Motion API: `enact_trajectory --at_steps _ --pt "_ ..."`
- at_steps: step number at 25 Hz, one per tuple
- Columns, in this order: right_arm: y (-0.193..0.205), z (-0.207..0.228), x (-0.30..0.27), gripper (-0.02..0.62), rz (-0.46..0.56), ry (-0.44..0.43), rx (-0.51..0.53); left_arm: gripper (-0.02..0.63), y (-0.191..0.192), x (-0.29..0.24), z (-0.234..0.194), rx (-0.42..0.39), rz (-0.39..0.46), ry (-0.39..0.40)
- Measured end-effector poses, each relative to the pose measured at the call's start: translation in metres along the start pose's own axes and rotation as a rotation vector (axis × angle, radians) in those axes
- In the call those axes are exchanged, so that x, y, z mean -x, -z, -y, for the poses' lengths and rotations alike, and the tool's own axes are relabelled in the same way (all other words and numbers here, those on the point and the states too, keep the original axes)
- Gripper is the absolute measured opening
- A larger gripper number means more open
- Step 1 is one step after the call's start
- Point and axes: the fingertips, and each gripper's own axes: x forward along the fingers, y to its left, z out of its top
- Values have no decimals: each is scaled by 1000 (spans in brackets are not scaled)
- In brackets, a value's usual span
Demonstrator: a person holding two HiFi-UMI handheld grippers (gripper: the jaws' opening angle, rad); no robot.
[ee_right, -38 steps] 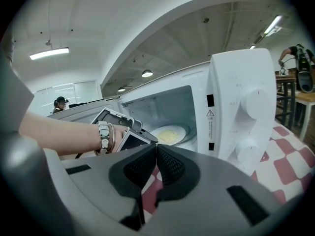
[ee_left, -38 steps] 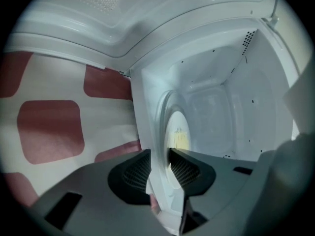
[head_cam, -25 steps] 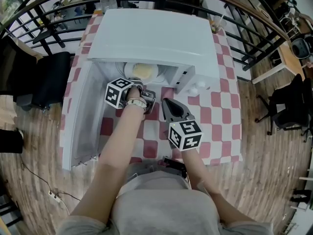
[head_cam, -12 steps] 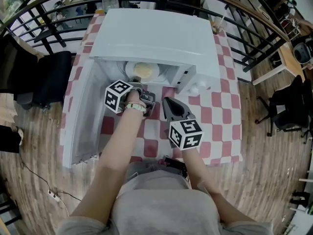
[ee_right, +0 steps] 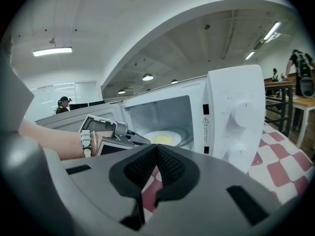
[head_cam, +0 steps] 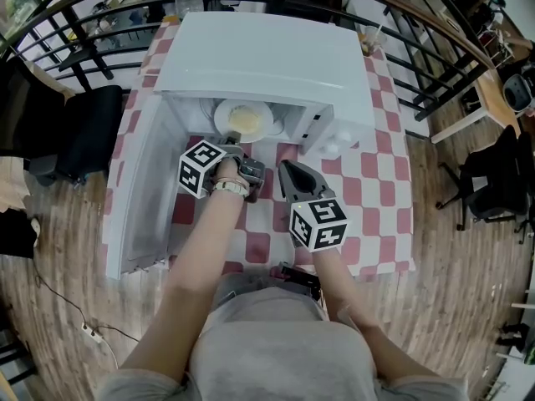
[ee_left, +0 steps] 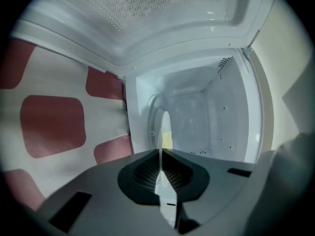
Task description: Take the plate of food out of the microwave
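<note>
I note: microwave (head_cam: 267,57) on table (head_cam: 372,190), door (head_cam: 138,199) swung out left; plate (head_cam: 242,119) inside; left gripper (ee_left: 161,152) on plate's near rim, right gripper (ee_right: 156,149) rightward, outside.

From the head view, the microwave's (head_cam: 267,57) roof hid the far rim of the plate (head_cam: 224,117). In the left gripper view the plate stood edge-on, its near rim lost inside the closed left tool (ee_left: 161,154), and the yellow food (ee_left: 167,140) was too thin a sliver to identify.
</note>
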Motion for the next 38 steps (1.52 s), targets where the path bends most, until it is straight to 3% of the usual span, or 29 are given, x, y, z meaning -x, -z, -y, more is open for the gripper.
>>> enact_trajectory --at_steps 10,38 --pt "-10 -14 13 26 41 -25 95 12 10 19 8 -8 -10 52" --pt "-26 -36 68 25 124 20 79 12 38 105 29 -28 -19 154"
